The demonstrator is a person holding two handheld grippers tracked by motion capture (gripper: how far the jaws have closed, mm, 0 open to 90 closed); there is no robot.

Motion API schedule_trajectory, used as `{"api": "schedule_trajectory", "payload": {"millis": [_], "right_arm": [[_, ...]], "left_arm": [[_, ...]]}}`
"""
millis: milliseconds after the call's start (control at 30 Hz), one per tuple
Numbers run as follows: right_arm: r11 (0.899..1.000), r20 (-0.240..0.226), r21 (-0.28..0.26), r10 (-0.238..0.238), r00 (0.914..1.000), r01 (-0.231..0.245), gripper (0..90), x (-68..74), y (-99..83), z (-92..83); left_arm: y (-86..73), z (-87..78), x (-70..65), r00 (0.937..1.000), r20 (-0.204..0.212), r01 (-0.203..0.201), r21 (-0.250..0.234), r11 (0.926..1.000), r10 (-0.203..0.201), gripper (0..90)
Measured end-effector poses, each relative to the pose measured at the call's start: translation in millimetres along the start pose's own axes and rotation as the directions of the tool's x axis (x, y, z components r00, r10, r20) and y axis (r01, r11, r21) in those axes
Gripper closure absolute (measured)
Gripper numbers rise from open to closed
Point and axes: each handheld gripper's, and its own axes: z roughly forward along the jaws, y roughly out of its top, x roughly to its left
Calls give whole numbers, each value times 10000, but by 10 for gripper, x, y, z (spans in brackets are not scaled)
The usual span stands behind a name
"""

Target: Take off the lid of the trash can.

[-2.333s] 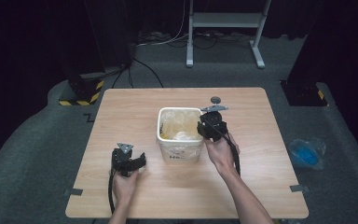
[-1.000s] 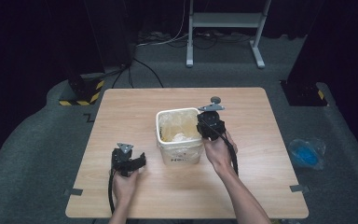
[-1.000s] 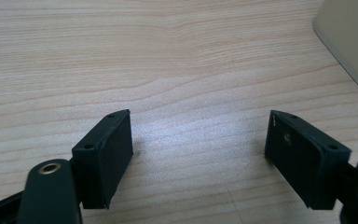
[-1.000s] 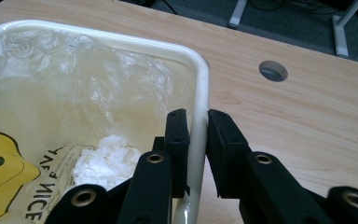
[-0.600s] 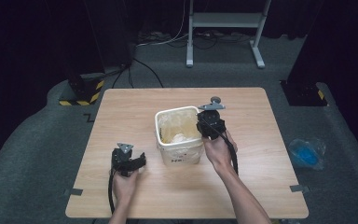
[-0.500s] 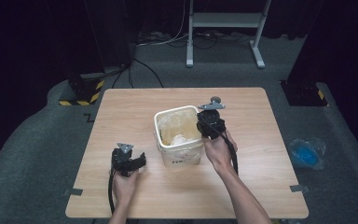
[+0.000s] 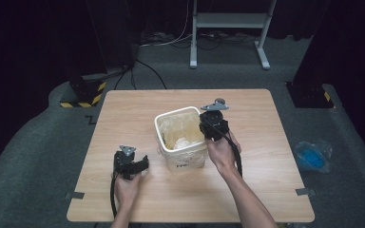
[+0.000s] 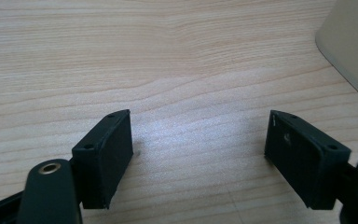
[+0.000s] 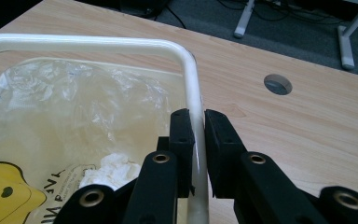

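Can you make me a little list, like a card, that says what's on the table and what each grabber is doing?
table: wooden, with a round hole near the far edge
bin: white tub in the middle, clear plastic liner inside
in the bin: crumpled white paper
right gripper: pinching the bin's rim
left gripper: open, over bare wood, bin beside it
floor: blue bag right of the table

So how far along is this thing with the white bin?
Done: the right gripper has closed on the rim of the white bin, one jaw inside and one outside. In hand: that grip. The left gripper rests open on the table. Left: probably moving the bin, with its plastic liner and crumpled paper.
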Motion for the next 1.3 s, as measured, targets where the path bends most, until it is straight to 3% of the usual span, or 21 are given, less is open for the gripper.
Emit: {"api": "schedule_trajectory", "payload": {"millis": [800,1300], "right_arm": [[9997,129,-233,127,9998,-124,819,-230,-6,-151],[9979,270,-465,456,9986,-443,819,-430,-67,-277]], "left_arm": [[1,1,-2,10000,11,25,-5,10000,-25,231],[1,2,-5,10000,-14,52,-12,10000,-52,231]]}}
